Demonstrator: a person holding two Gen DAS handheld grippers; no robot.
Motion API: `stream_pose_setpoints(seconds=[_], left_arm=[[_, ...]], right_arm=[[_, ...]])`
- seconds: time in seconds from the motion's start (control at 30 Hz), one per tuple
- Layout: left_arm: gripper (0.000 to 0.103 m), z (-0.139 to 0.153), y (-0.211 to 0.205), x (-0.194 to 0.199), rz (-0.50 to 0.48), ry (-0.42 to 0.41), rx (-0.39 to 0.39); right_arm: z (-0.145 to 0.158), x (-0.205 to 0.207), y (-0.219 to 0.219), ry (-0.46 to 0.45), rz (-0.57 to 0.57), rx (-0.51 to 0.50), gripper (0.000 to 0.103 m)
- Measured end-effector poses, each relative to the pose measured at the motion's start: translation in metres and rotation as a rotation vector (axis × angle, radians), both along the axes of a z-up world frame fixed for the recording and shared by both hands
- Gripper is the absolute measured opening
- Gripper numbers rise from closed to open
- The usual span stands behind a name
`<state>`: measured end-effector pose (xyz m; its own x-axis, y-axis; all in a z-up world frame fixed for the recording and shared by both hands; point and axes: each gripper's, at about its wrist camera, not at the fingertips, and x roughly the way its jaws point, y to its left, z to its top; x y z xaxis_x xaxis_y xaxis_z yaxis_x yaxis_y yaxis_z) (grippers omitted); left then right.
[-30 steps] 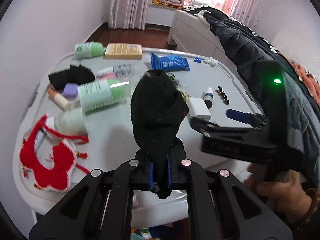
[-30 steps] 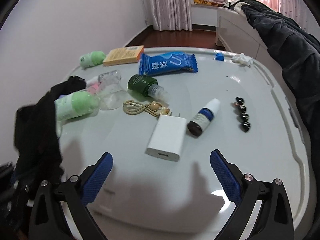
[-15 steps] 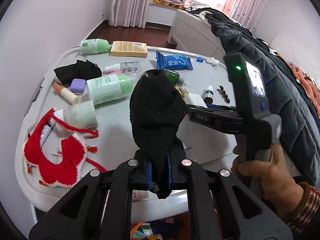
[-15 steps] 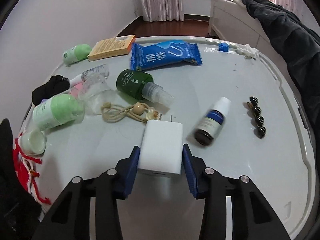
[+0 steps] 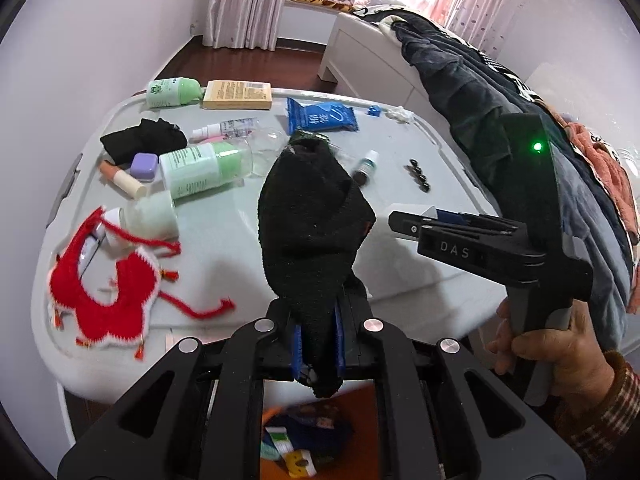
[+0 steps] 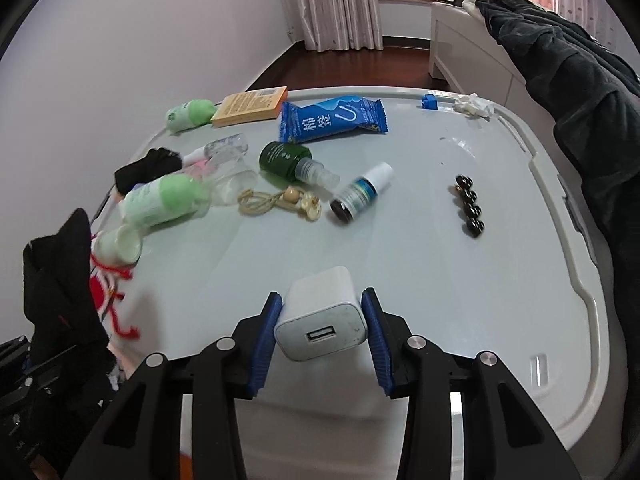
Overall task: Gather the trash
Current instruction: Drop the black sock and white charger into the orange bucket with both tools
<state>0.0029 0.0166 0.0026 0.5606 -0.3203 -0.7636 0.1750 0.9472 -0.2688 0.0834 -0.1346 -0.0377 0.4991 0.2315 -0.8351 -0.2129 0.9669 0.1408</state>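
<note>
My left gripper point(image 5: 318, 346) is shut on a black sock point(image 5: 312, 220) and holds it up over the near edge of the white lid table point(image 5: 224, 248). The sock also shows at the left of the right wrist view point(image 6: 60, 280). My right gripper point(image 6: 322, 312) is shut on a white USB charger point(image 6: 322, 316) and holds it above the near part of the table point(image 6: 460, 280). In the left wrist view the right gripper point(image 5: 404, 222) hangs at the right, held by a hand.
On the table lie a blue snack packet point(image 6: 332, 120), a dark green spray bottle point(image 6: 288, 160), a dropper bottle point(image 6: 360, 194), a black bead clip point(image 6: 468, 210), a beige cord point(image 6: 276, 202), green bottles point(image 5: 200, 168), another black sock point(image 5: 144, 142) and a red knit bib point(image 5: 108, 304). Dark clothes point(image 6: 580, 80) hang at the right.
My right gripper closed on the white charger and lifted it back toward the table's near edge. My left gripper drew back with the sock.
</note>
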Motion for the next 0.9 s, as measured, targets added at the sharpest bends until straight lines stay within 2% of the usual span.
stream_pose_setpoints(seconds=[0.2,0.4,0.5,0.6,0.67,0.7,0.77,0.8,0.9], left_arm=[[0.009,0.005,-0.006,-0.043,-0.027,0.046,0.007],[0.009,-0.008,-0.010,-0.093,-0.093,0.196,0.054],[0.009,-0.028,-0.010,-0.117,-0.130,0.313,0.076],[0.013,-0.055,-0.012,-0.136,-0.148,0.417,0.098],[0.025,-0.068,-0.013,-0.142,-0.144,0.471,0.100],[0.038,-0.074,-0.012,-0.144,-0.136,0.501,0.099],[0.063,-0.081,-0.011,-0.145,-0.111,0.527,0.110],[0.064,-0.082,-0.011,-0.144,-0.105,0.529,0.122],[0.065,-0.078,-0.008,-0.140,-0.090,0.508,0.123]], right_arm=[[0.015,-0.030,-0.011,0.001,0.019,0.044,0.041],[0.031,-0.101,-0.006,0.026,0.142,0.087,0.041],[0.018,-0.137,0.002,0.093,0.205,0.107,0.041],[-0.010,-0.165,0.012,0.194,0.250,0.110,0.041],[-0.034,-0.177,0.020,0.266,0.266,0.085,0.041],[-0.043,-0.180,0.023,0.301,0.270,0.077,0.042],[-0.051,-0.180,0.025,0.333,0.256,0.082,0.062],[-0.050,-0.178,0.025,0.337,0.248,0.077,0.079],[-0.033,-0.172,0.020,0.264,0.222,0.066,0.085]])
